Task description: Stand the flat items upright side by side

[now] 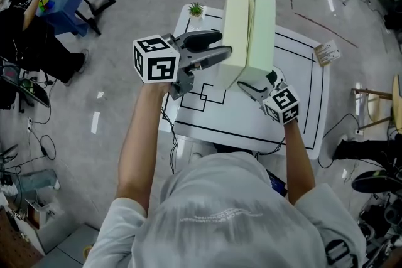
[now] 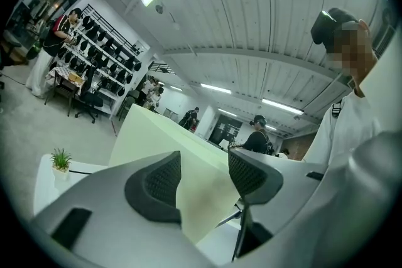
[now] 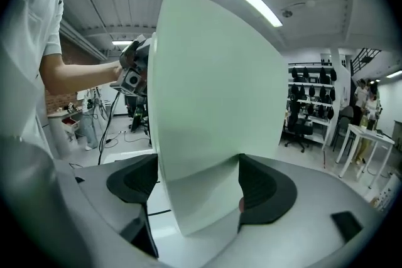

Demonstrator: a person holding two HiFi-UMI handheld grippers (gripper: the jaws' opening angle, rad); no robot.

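Left gripper (image 1: pixel 224 46) is pinching the left foam slab (image 1: pixel 237 22) upright on the table (image 1: pixel 295 110), beside the right foam slab (image 1: pixel 262 28), which the right gripper (image 1: pixel 256 82) is straddling with jaws spread, apparently loose; backing straight out nearward, without brushing it, seems safest.

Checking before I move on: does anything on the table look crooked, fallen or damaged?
Nothing stands out. The left slab and right slab stand upright, face to face, on the table; the small plant at its far corner is upright too.
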